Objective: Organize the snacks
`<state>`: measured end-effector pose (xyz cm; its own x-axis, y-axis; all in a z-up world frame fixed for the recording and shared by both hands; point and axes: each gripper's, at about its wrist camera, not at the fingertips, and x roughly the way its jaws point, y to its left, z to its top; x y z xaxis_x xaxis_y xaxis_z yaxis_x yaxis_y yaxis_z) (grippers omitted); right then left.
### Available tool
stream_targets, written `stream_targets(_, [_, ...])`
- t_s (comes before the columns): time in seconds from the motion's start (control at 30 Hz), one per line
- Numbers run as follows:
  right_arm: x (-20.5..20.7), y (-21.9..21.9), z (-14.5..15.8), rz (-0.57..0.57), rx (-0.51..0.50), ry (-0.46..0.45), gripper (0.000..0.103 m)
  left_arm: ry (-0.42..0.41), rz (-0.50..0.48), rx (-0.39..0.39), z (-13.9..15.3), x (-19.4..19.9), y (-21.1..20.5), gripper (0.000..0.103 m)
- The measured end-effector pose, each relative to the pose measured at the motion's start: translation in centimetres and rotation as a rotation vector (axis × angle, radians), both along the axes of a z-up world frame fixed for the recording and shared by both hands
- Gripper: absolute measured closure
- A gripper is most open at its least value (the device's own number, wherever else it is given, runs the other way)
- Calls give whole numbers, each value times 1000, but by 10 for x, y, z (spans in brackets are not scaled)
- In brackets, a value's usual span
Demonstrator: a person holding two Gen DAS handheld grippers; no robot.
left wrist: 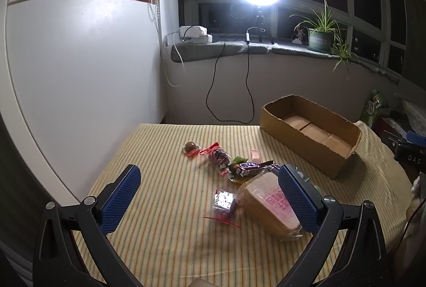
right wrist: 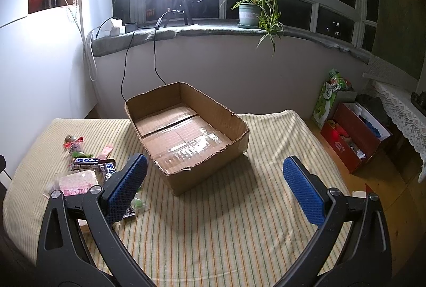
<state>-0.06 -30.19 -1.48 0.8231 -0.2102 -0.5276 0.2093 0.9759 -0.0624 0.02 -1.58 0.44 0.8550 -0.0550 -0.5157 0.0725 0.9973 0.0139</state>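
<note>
In the right wrist view, the left finger of the right tongs (right wrist: pixel 214 188) hides part of the snack pile, and the small wrappers at the middle left are too small to read. The left tongs (left wrist: pixel 209 195) hang low over the yellow striped tablecloth (left wrist: pixel 165 247), blue pads spread wide, holding nothing. The right tongs are likewise spread and empty. The clear-wrapped sliced bread with a pink label (left wrist: pixel 269 204) lies against the left tongs' right finger at lower right; a small foil-wrapped sweet in a clear bag (left wrist: pixel 223 203) sits between the pads. The dark chocolate bar (left wrist: pixel 249 166) lies just beyond. The open brown cardboard box (right wrist: pixel 239 138) stands empty at frame centre, beyond the right tongs.
</note>
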Motion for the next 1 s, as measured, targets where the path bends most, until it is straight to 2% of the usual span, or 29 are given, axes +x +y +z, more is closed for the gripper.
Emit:
stream_targets(0.27, [2, 1, -1, 5, -5, 6, 0, 17, -9, -22, -4, 1, 1, 1])
stream_targets(0.4, [6, 1, -4, 24, 4, 15, 0, 51, -32, -54, -11, 4, 1, 1])
stream_targets(0.57, [9, 6, -13, 152, 43, 26, 0, 102, -65, -101, -22, 6, -2, 3])
stream_targets(0.77, [22, 13, -34, 317, 164, 103, 1, 162, -113, -153, -36, 8, -9, 11])
stream_targets(0.87, [30, 21, -46, 372, 194, 148, 6, 200, -144, -185, -44, 9, -12, 17])
stream_targets(1.0, [42, 33, -64, 474, 279, 238, 19, 252, -180, -234, -54, 12, -15, 27])
